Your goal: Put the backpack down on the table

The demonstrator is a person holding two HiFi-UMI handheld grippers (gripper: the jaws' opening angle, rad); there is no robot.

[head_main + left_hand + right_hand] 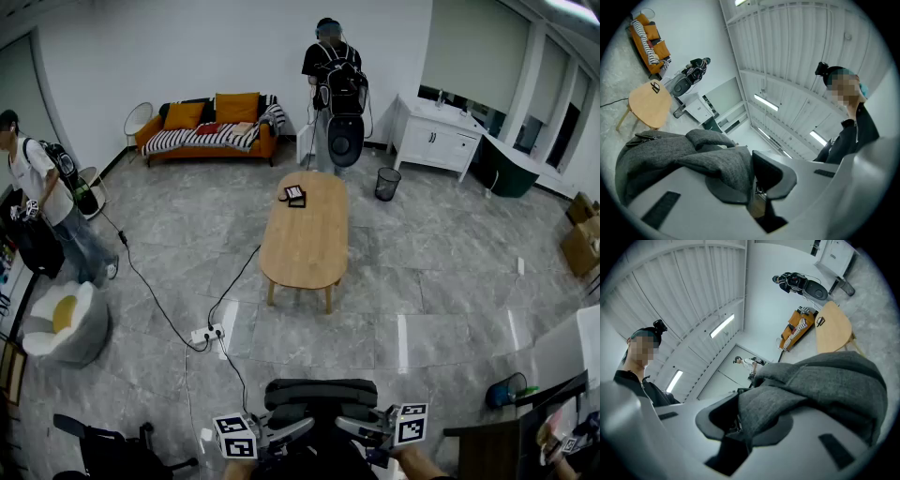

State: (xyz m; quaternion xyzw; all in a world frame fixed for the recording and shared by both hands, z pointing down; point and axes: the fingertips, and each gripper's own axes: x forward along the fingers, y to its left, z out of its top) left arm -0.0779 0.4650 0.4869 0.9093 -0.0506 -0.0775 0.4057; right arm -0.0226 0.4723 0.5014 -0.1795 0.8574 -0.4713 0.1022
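Note:
The grey fabric backpack (319, 396) hangs at the bottom centre of the head view, well short of the oval wooden table (305, 239). My left gripper (298, 429) is shut on its left side and my right gripper (349, 427) on its right side. In the left gripper view the left gripper (752, 180) pinches a fold of the backpack (693, 159), with the table (647, 105) far beyond. The right gripper view shows the right gripper (740, 423) clamped on the backpack (825, 390), the table (832, 331) in the distance. A small dark object (294, 196) lies on the table's far end.
A power strip (208, 334) with cables lies on the floor left of the table. A person (335, 84) stands beyond the table's far end, another person (42, 202) at the left. An orange sofa (208, 127), a bin (387, 184) and a grey armchair (66, 323) stand around.

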